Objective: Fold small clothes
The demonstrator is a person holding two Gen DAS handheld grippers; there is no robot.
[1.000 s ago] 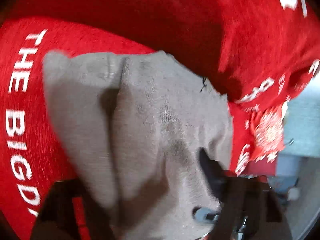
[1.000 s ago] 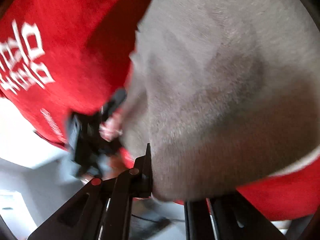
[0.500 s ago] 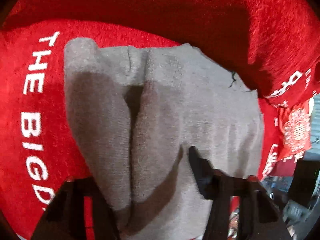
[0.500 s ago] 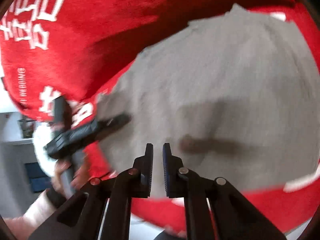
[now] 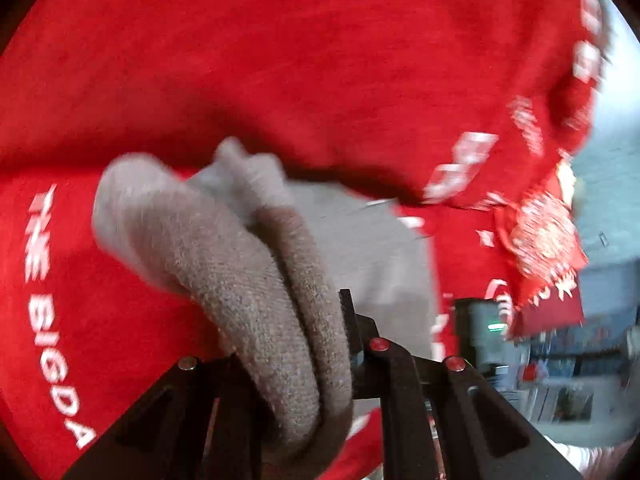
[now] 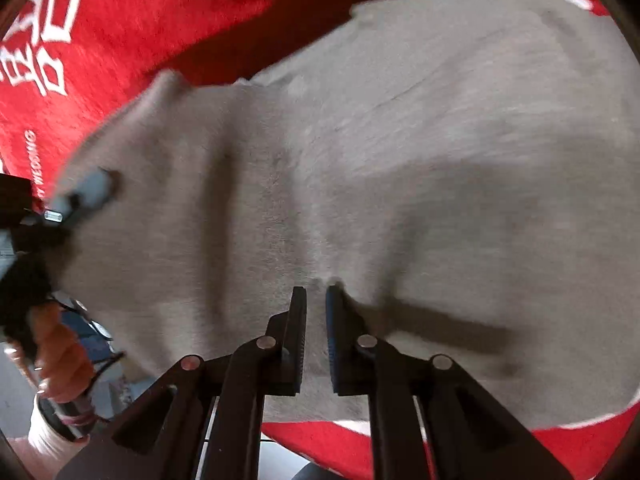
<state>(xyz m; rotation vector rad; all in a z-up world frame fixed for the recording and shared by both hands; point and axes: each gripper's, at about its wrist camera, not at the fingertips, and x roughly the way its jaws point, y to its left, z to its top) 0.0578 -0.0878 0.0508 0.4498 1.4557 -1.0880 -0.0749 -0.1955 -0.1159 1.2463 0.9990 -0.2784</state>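
Change since 0.5 s ago: left gripper [image 5: 296,344] has closed on a gathered ridge of the grey garment [image 5: 256,280] and lifted it; 0.5 s ago its fingers stood apart over flat cloth.
Left gripper: clamped on a thick roll of 2 or more layers, bunched between the fingers.
Right gripper [image 6: 316,312]: fingers nearly together with a narrow gap; tips at a small pucker of cloth, but I cannot tell whether any fabric is pinched.
Garment position: grey garment spread over the red cloth [image 5: 280,60] with white lettering, near that cloth's front edge in the right wrist view; left side raised.
Left hand [image 6: 56,356]: seen in the right wrist view, at the garment's left edge.
Risk 1: thick roll may slip out, since knit layers slide over each other.
Risk 2: bunched layers could fold crooked, leaving a lumpy crease.
Risk 3: if the right gripper holds nothing, the garment may drag across the red cloth.
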